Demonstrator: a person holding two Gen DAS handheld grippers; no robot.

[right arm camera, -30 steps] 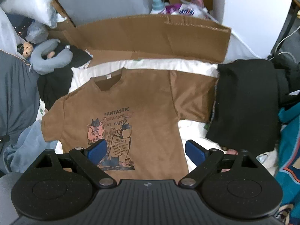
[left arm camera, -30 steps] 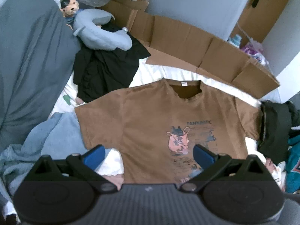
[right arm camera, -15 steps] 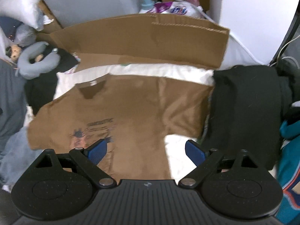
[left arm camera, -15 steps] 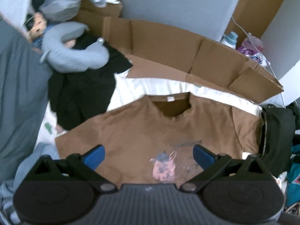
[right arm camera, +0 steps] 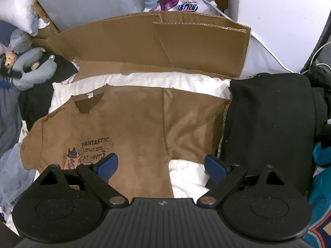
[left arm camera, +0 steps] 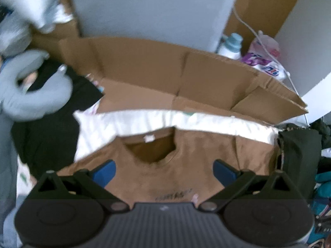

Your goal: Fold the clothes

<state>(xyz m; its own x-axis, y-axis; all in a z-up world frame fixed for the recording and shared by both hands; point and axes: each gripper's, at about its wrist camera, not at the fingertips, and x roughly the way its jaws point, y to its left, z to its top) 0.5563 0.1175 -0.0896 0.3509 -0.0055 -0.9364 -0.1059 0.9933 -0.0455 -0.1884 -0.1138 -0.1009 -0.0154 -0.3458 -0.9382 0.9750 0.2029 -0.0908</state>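
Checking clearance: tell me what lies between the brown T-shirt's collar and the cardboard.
Right wrist view: only a strip of white bedding separates the brown T-shirt from the cardboard.

Brown suede-like cloth T-shirt [right arm camera: 132,124], matt, soft nap, centre frame. White quilted cloth bedding [right arm camera: 186,173] beneath looked smooth. Corrugated brown cardboard panel [right arm camera: 161,47], upper centre, was dull, rough-edged. Black matt plastic right gripper [right arm camera: 160,164] had ribbed blue pads [right arm camera: 107,166].
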